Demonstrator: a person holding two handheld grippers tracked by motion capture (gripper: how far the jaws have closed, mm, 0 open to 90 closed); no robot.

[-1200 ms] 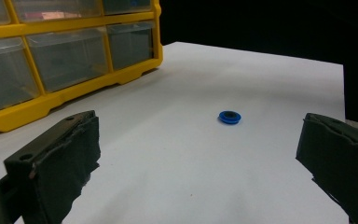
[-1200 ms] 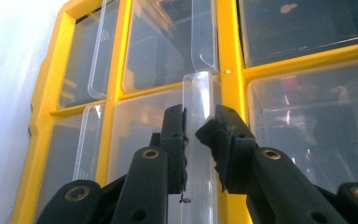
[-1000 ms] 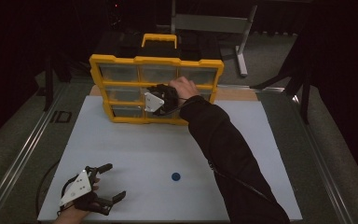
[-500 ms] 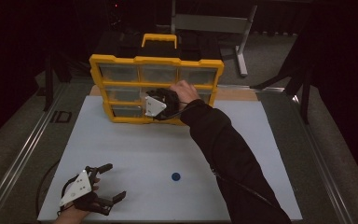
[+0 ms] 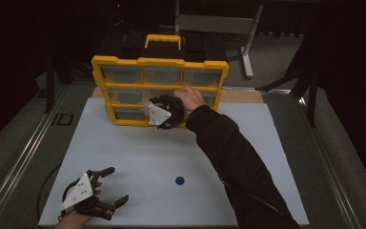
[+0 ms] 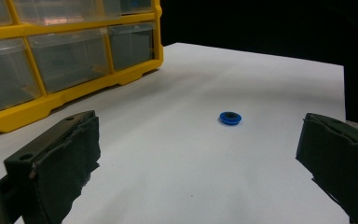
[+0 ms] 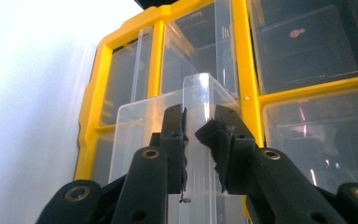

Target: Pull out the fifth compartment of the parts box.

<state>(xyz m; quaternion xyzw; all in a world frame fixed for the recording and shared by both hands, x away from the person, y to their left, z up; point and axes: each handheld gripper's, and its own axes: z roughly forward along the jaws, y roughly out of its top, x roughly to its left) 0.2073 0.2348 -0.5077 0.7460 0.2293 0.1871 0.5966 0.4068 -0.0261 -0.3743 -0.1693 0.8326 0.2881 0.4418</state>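
Both jaws of the right gripper [image 7: 200,126] pinch a clear drawer [image 7: 168,140]; left gripper [image 5: 106,191] gapes wide.

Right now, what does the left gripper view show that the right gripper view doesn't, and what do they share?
Left gripper view: a small blue ring lying on the white board, framed by the left tongs standing wide open and empty.

Right gripper view: the right tongs closed on the handle of a clear drawer, which sticks partly out of its slot.

Both: the yellow drawer cabinet with clear drawers, and the white board.
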